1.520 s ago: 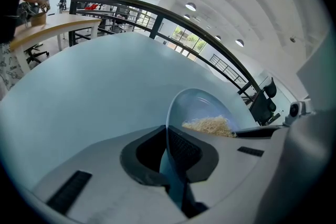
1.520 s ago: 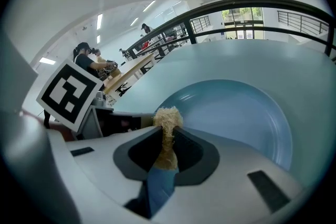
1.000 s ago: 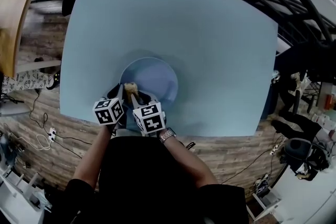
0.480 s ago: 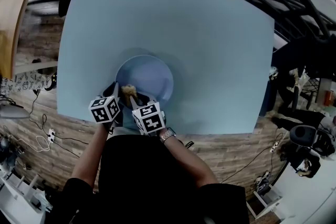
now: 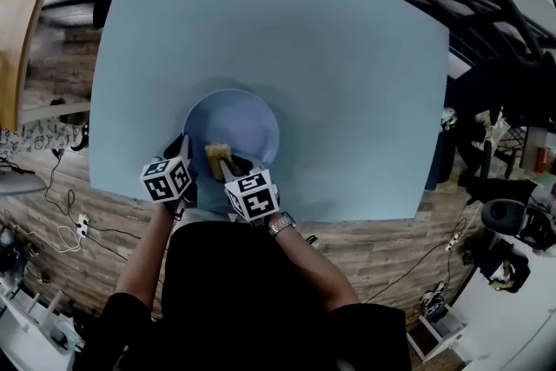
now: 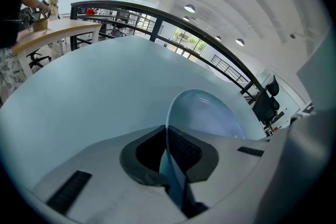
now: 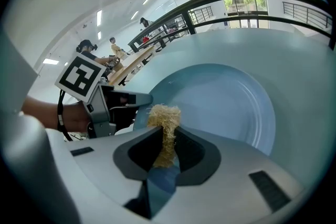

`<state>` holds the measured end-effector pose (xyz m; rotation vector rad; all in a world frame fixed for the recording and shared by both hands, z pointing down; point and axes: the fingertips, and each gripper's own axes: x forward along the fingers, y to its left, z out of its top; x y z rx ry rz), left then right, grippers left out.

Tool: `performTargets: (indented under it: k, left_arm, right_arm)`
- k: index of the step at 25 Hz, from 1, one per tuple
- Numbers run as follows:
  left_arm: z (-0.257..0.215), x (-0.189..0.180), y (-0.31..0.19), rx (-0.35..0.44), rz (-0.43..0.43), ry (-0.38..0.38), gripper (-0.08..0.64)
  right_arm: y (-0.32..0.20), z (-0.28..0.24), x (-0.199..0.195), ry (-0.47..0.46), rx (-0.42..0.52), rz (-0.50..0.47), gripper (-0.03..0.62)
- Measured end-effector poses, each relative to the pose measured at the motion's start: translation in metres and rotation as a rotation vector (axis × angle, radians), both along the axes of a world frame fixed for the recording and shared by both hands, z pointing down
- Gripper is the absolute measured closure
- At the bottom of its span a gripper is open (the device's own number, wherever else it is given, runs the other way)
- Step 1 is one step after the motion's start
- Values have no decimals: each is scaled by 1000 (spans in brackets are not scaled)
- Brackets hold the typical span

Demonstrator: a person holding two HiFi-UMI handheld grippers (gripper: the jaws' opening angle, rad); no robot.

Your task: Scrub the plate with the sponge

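A light blue plate point(image 5: 234, 122) lies on the pale blue table point(image 5: 347, 56), near its front edge. My left gripper point(image 5: 184, 155) is shut on the plate's near-left rim point(image 6: 169, 131), which runs edge-on between its jaws point(image 6: 170, 147). My right gripper point(image 5: 224, 166) is shut on a tan, fibrous sponge point(image 5: 216, 154). The sponge point(image 7: 164, 122) sticks out past the jaws over the near part of the plate point(image 7: 226, 102). In the right gripper view the left gripper point(image 7: 118, 105) holds the rim just left of the sponge.
The table's front edge point(image 5: 261, 217) runs just under both grippers, with wooden floor and cables point(image 5: 69, 230) below it. A wooden desk point(image 5: 22, 22) stands at the left, and a dark railing point(image 6: 173, 26) lies beyond the table. People stand far off.
The sponge has shifted slightly toward the plate's near middle, and the two marker cubes stand a little further apart. The left gripper keeps its hold on the rim.
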<state>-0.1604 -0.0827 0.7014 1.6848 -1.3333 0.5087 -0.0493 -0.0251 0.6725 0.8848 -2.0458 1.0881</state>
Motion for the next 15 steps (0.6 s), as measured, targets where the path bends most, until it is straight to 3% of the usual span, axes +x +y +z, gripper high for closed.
performTargets:
  k: [15]
  left_arm:
    - [1, -1, -1, 7, -21, -24, 555]
  right_arm:
    - [1, 1, 42, 20, -9, 51, 526]
